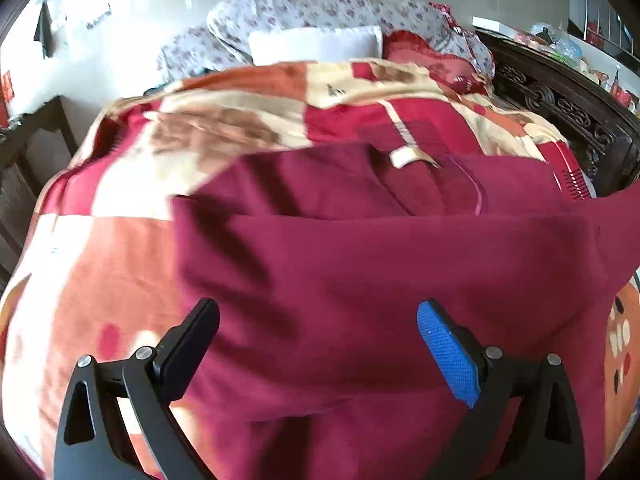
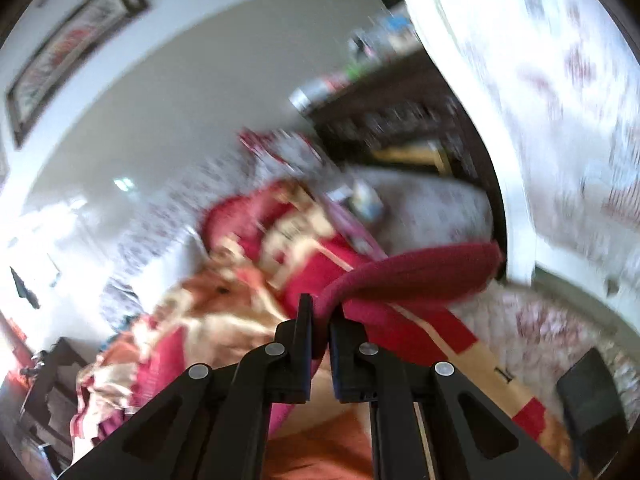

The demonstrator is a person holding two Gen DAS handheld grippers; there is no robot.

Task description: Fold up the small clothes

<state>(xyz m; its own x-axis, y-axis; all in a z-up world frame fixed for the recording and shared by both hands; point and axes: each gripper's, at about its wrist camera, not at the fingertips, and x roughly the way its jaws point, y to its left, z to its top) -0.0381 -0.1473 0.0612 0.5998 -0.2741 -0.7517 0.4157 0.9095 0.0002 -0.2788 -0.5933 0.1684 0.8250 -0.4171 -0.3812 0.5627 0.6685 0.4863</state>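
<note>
Right wrist view badly smeared; shelf clutter and wall picture (image 2: 76,52) unreadable. Garment (image 1: 380,264), dark red, runs off the frame's right and bottom edges in the left view; a white tab (image 1: 404,156) on it carries no legible writing. Left gripper (image 1: 318,320) spread wide above the garment, pads clear of the cloth, blue pad (image 1: 448,356) bare. Right gripper (image 2: 320,312) pressed together, pinching a fold of the garment. Garment lies on the blanket (image 1: 120,264).
</note>
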